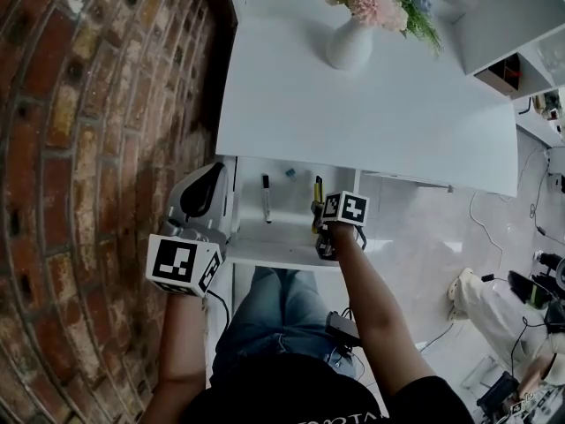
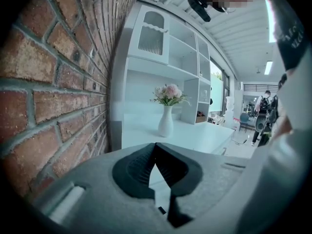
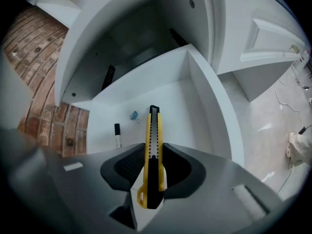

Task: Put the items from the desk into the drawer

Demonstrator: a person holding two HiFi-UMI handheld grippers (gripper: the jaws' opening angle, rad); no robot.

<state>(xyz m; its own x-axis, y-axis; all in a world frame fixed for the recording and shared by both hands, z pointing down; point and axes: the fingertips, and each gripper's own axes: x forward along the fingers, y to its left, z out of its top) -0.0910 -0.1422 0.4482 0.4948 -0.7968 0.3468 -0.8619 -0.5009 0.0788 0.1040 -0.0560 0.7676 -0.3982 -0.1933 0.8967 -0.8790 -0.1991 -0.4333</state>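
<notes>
Step in hand: placing. R gripper [image 3: 153, 152] fingers are clenched on the yellow utility knife [image 3: 154, 123], gripping it mid-body. Blade end points away from the cam and down into the open drawer [image 3: 214, 106].

Head view puts the knife [image 1: 317, 203] over the right part of the drawer [image 1: 274, 256], nose-down, under the front edge of the bench [image 1: 380, 104]. Can't tell if the tip touches the drawer floor yet; looks just above it.

Already in the drawer: black/white marker [image 3: 117, 135] and a small blue binder clip [image 3: 134, 115], both left of the knife and well apart from it.

L gripper [image 1: 205, 185] is off to the left by the brick wall, beside the drawer. Fingertips meet, nothing between them, idle.

Next move, imo:
- lower the knife until it lies flat or nearly flat on the bare floor right of the marker
- release fingers, then pull R straight up and clear of the bench edge

Watch-outs: a drop from a steep angle could bounce it into the clip, so tilt flatter first.

Bench top shows only the vase w/ flowers [image 1: 350, 44], so prob the last loose item. After that, L looks best placed to push the drawer shut.
</notes>
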